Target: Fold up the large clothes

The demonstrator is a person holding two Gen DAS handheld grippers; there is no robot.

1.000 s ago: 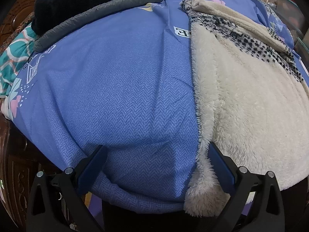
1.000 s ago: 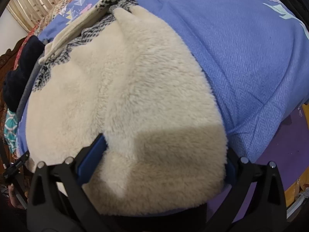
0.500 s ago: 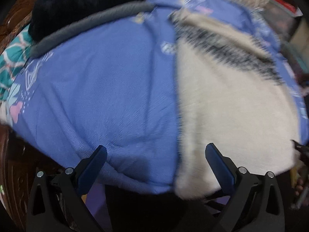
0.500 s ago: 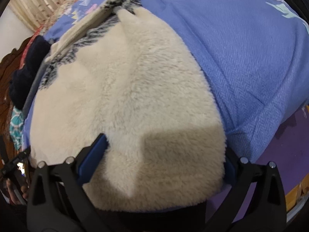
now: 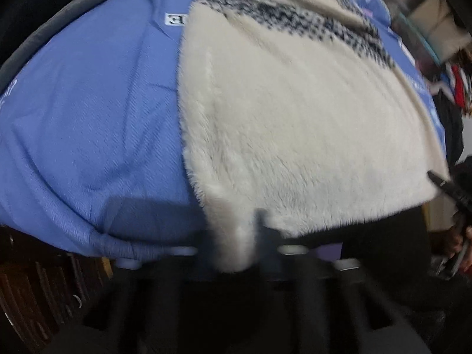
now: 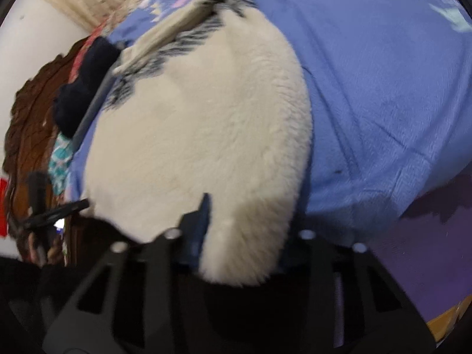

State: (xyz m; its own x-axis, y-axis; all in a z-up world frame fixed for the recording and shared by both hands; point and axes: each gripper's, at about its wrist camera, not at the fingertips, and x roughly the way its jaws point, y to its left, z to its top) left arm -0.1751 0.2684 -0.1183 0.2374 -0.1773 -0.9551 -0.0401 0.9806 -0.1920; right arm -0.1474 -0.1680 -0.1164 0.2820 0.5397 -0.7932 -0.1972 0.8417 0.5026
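Cream fleece is pinched in both tools: the left tool (image 5: 236,244) has just closed its jaws tight on the near left corner of the fleece garment (image 5: 295,135), a tuft of pile squeezed between them, and the right tool (image 6: 244,236) has just narrowed onto the near right corner (image 6: 244,253), which bulges out between its jaws. The garment lies spread on the bed over a blue herringbone bedsheet (image 5: 88,118), its near edge at the bed's edge and its far end banded with black-and-white speckled knit (image 5: 295,17). In the left wrist view the sheet fills the area left of the fleece; in the right wrist view it fills the area to the right. Farther off — along the sheet's far side — lie a grey padded edge (image 5: 59,23) and a dark bundle of cloth (image 6: 82,88), with a carved brown wooden headboard (image 6: 29,135) behind.
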